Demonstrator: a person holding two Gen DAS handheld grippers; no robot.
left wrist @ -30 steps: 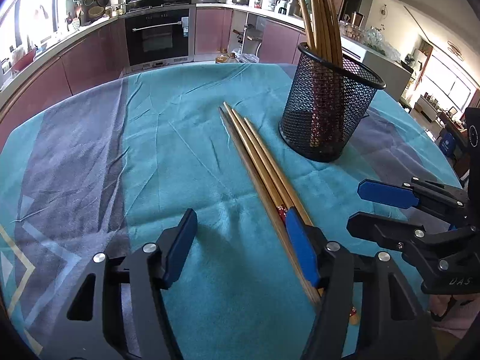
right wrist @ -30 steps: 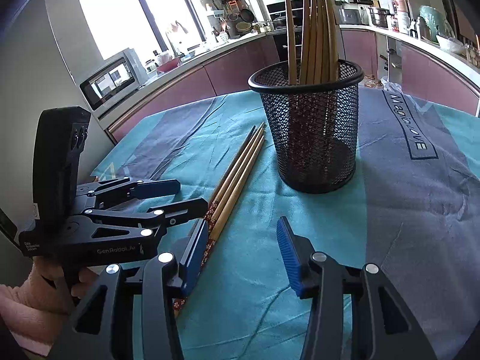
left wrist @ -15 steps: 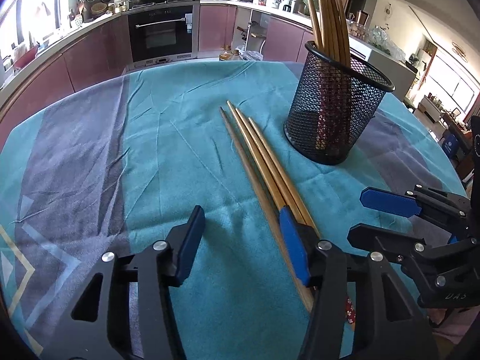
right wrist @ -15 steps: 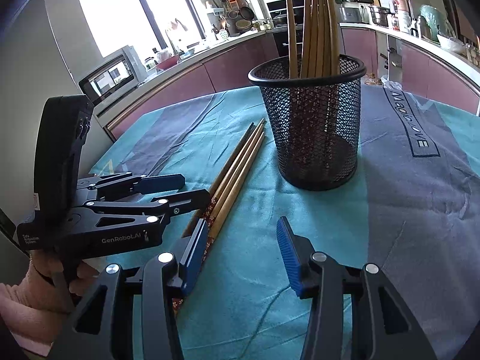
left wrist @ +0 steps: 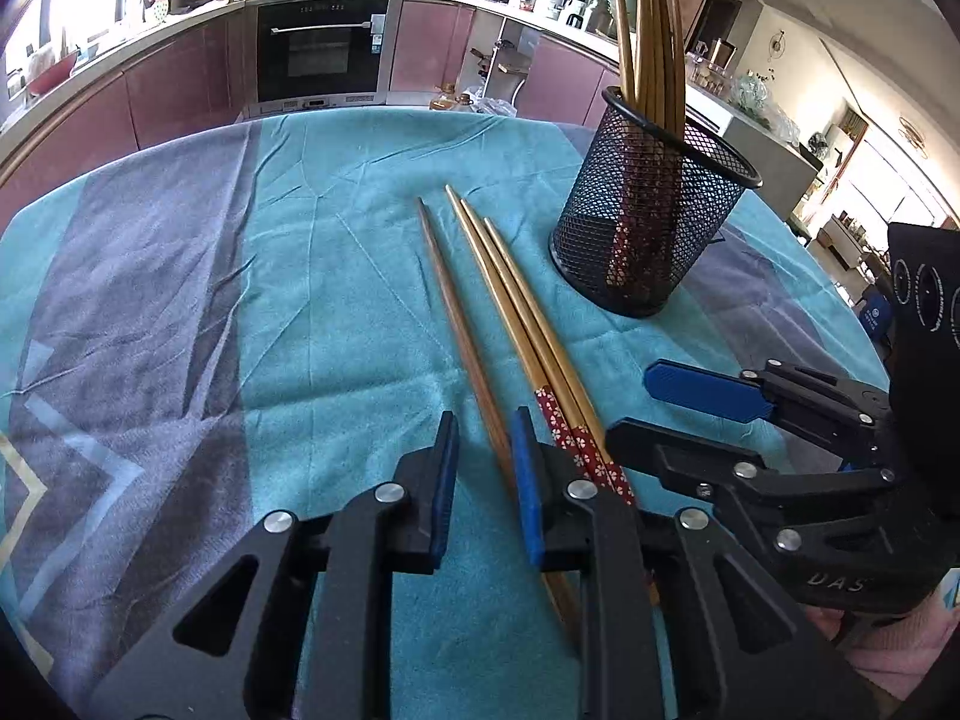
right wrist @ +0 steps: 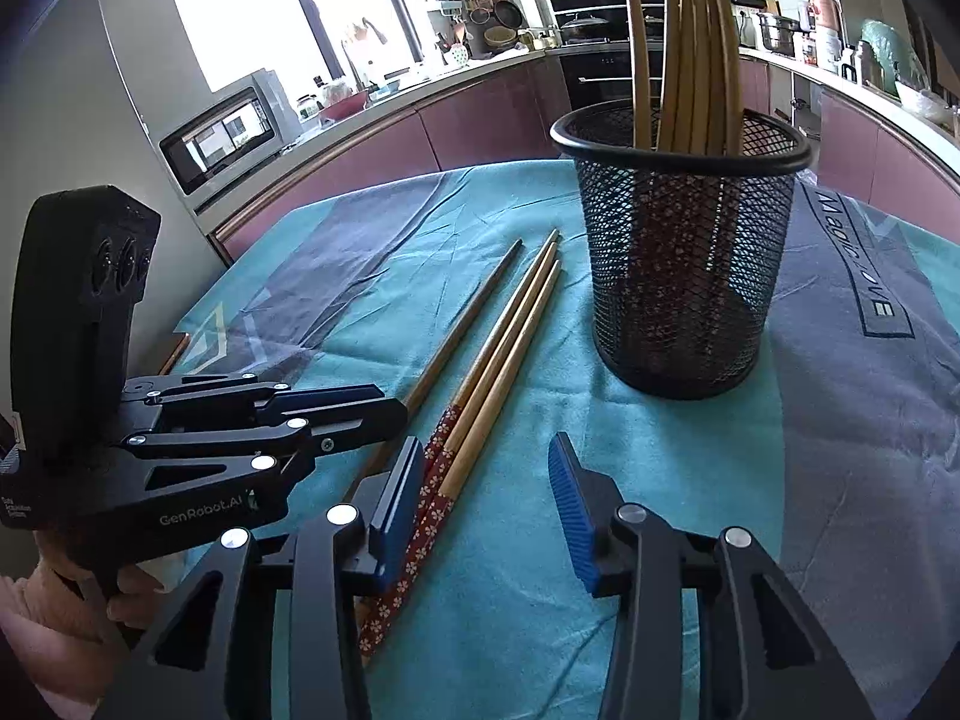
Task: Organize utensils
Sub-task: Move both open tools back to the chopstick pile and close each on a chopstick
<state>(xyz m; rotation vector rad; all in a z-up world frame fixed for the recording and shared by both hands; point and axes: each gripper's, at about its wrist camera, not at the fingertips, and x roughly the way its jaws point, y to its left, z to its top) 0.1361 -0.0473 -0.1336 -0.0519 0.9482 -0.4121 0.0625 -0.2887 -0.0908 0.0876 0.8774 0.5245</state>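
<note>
Left gripper (left wrist: 483,468): jaws closing around the dark brown wooden chopstick (left wrist: 459,324), pads not yet pressing.
Right gripper (right wrist: 486,507): jaws closing, nothing held.

Mesh basket (left wrist: 651,222) blocks the right; open tablecloth (left wrist: 270,300) lies left of chopsticks (left wrist: 510,312).

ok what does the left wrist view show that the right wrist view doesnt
Only the left wrist view: the left gripper from behind, jaws closing around the darker chopstick, pads not yet touching it.

Only the right wrist view: the microwave, the window, lettering on the cloth, and the right gripper with nothing between its closing jaws.

Both: the mesh cup holding upright chopsticks, three loose chopsticks beside it on the teal cloth, and the oven.
</note>
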